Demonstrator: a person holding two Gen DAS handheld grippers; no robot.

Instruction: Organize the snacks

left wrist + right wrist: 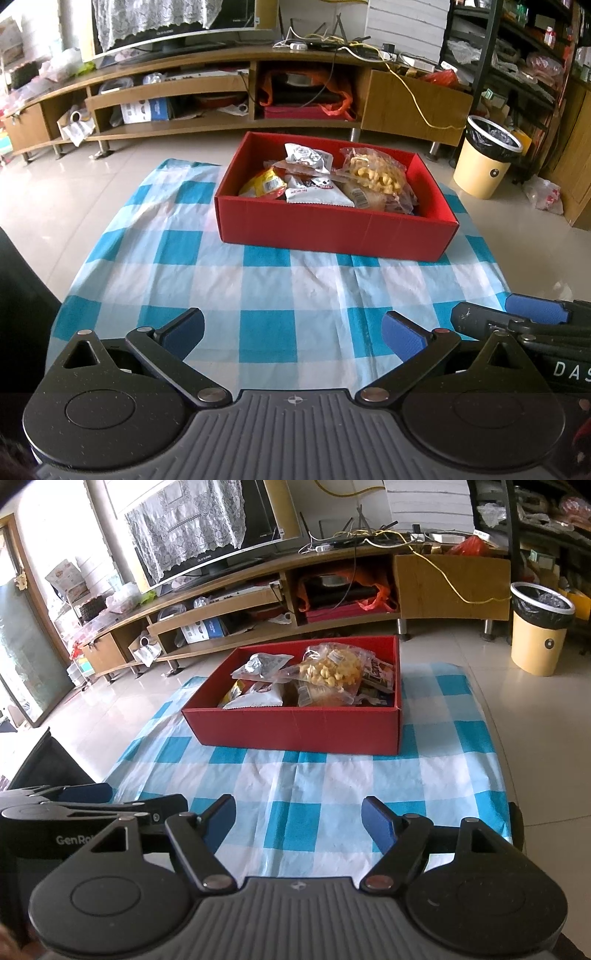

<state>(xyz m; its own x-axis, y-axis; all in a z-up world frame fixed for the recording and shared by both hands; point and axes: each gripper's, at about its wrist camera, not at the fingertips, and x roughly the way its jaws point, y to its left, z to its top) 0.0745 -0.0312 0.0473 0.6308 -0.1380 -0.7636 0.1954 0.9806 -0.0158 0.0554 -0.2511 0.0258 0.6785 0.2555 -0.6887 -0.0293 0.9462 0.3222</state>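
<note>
A red cardboard box (pixel 332 230) stands on the far half of a blue-and-white checked cloth (pixel 266 295); it also shows in the right wrist view (pixel 295 731). Several snack packets lie inside it: a clear bag of yellow puffs (pixel 376 177) (pixel 332 670), white foil packets (pixel 317 192) (pixel 258 698), and a yellow packet (pixel 264 182). My left gripper (pixel 293 334) is open and empty, low over the near cloth. My right gripper (pixel 299 821) is open and empty beside it, and shows at the right edge of the left wrist view (pixel 517 317).
A long wooden TV stand (pixel 229 99) with a television (pixel 207 528) runs along the far wall. A yellow waste bin (pixel 487 155) stands on the tiled floor to the right. Dark shelving (pixel 535 55) fills the right side.
</note>
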